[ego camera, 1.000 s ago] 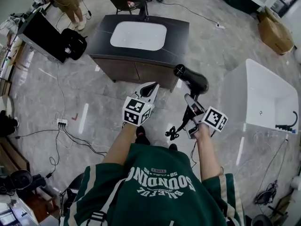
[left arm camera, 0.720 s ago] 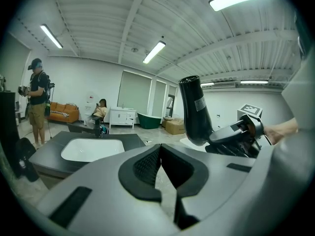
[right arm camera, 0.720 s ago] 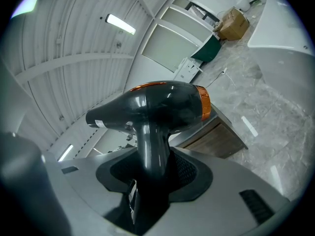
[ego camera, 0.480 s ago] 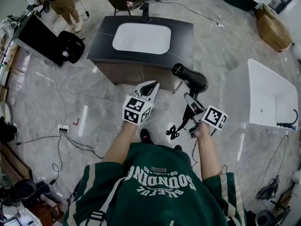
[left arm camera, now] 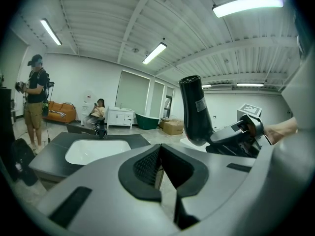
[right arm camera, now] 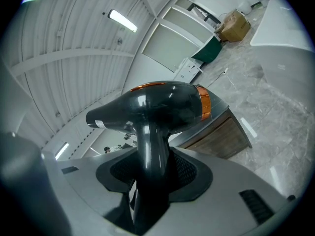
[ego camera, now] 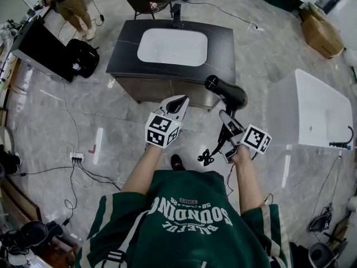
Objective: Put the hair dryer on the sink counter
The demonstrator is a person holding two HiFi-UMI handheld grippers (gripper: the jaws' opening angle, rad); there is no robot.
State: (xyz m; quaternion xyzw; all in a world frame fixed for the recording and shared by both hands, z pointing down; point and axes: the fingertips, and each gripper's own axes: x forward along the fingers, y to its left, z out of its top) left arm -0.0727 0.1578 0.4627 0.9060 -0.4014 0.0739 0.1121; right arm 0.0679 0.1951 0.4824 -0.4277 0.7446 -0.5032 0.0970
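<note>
A black hair dryer (ego camera: pixel 226 92) (right arm camera: pixel 157 107) (left arm camera: pixel 196 111) is held upright by its handle, with my right gripper (ego camera: pixel 225 118) (right arm camera: pixel 150 181) shut on it. Its coiled cord (ego camera: pixel 205 157) dangles below the gripper. The dark sink counter (ego camera: pixel 222 43) (left arm camera: pixel 49 151) with a white basin (ego camera: pixel 172 46) and a black faucet (ego camera: pixel 177 14) stands just ahead, the dryer's head hanging over the floor near its front right corner. My left gripper (ego camera: pixel 177 102) (left arm camera: pixel 160 168) is shut and empty, pointing at the counter's wooden front.
A white bathtub (ego camera: pixel 312 108) stands to the right. A black case (ego camera: pixel 44 46) and a bag (ego camera: pixel 82 56) sit left of the counter, with a person (ego camera: pixel 70 1) (left arm camera: pixel 34 100) behind them. A chair (ego camera: pixel 146 1) is behind the counter, and cables (ego camera: pixel 78 159) trail on the marble floor.
The counter has drawn slightly closer in the head view as I step forward. Both grippers keep their pose, the right one still holding the dryer.
</note>
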